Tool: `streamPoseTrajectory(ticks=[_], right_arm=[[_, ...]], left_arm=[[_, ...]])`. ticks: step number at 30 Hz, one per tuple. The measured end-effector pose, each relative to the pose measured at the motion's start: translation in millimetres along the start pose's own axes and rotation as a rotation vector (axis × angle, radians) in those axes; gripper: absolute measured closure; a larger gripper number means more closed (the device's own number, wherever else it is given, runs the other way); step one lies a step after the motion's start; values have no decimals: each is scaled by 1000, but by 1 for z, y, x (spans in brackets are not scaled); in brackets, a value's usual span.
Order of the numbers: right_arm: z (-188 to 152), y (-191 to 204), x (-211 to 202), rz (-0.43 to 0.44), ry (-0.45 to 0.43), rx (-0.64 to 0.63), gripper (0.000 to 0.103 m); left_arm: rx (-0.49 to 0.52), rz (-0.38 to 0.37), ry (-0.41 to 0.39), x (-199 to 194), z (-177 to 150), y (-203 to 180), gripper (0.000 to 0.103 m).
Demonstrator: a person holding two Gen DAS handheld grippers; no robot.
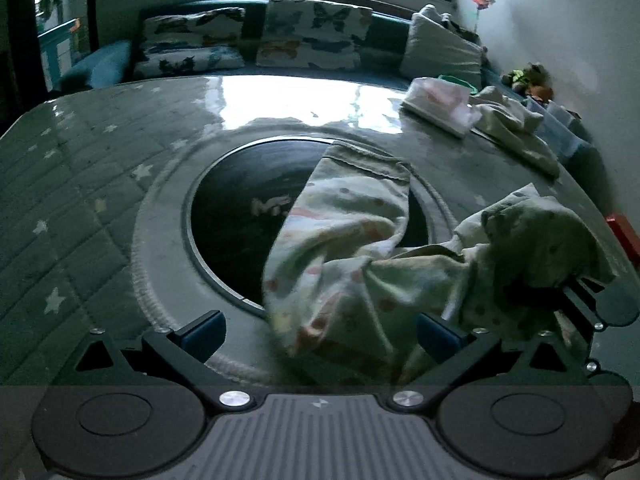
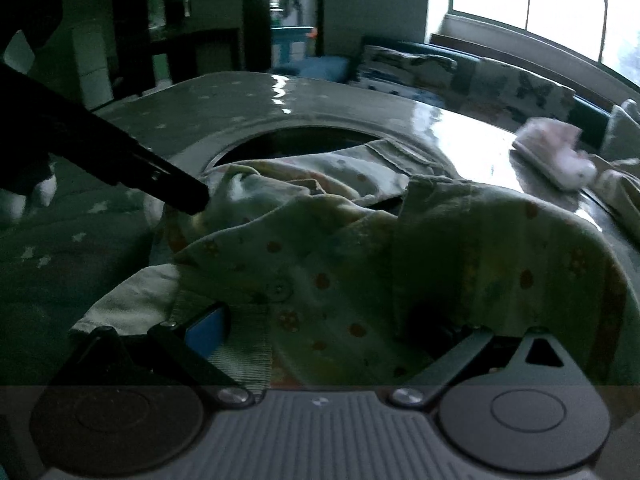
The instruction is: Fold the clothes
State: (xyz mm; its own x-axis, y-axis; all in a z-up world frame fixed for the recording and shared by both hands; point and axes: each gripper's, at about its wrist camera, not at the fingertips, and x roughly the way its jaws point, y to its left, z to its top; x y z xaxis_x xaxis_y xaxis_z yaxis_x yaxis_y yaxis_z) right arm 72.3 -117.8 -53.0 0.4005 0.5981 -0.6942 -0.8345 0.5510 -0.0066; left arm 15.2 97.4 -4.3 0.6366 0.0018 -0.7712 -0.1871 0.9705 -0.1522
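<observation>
Left wrist view: patterned garment (image 1: 348,240) stretches lengthwise away, waistband farthest.

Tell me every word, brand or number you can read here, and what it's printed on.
Pale lettering on the dark round panel set in the table: it seems to start with "M", the rest is blurred and partly hidden by the printed garment.
Small light emblem on the left tool's ribbed grey body: a symbol, not letters.
Nothing else bears readable text.
</observation>
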Motion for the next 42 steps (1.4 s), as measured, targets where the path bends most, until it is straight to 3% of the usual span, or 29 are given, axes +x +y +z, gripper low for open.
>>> streamPoseTrajectory(ticks=[14, 32, 42], right_arm=[[12, 35, 14, 85, -20, -82, 4], [-3, 43, -6, 143, -3, -148, 4], [-12, 29, -18, 160, 14, -105, 4]], left_arm=[[-68, 28, -18, -17, -12, 27, 0], [-51, 95, -24, -4, -5, 28, 0], [-53, 77, 7, 8, -2, 36, 12]])
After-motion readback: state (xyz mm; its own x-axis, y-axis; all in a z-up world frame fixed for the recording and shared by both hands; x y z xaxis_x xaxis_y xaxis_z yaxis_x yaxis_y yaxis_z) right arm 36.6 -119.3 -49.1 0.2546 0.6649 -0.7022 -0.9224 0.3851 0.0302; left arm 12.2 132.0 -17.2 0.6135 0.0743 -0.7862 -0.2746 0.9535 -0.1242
